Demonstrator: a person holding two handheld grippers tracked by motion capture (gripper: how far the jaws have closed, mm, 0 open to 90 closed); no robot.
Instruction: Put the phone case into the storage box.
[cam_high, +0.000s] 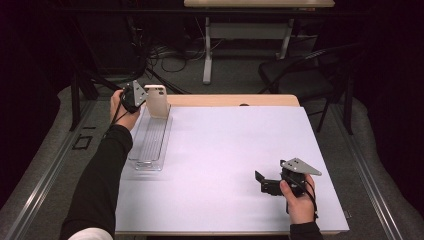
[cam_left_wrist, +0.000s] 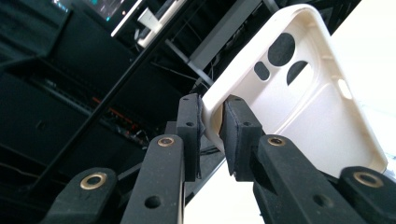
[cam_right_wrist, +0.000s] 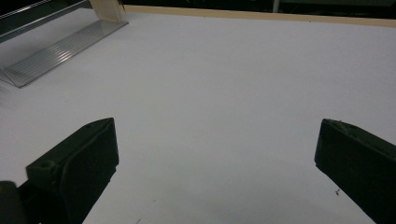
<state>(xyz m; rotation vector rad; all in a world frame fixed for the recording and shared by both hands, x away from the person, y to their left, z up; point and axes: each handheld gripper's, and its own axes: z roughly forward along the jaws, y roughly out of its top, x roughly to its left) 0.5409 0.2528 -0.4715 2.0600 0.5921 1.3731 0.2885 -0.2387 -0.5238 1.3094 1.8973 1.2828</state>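
Left claw (cam_left_wrist: 211, 135) pinches the cream phone case (cam_left_wrist: 299, 93) edge above the clear tray (cam_high: 150, 140); right claw (cam_right_wrist: 215, 172) gapes empty

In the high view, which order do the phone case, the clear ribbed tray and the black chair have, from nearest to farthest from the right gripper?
1. Clear ribbed tray: on the table's left, across from the right gripper.
2. Phone case: at the tray's far end, clamped in the left gripper.
3. Black chair: on the floor beyond the table's far right corner.

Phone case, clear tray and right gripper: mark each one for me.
phone case (cam_left_wrist: 299, 107), left gripper view, inner back wall
clear tray (cam_high: 150, 142), high view, ribbed floor
right gripper (cam_right_wrist: 215, 163), right gripper view, midway between its open jaws
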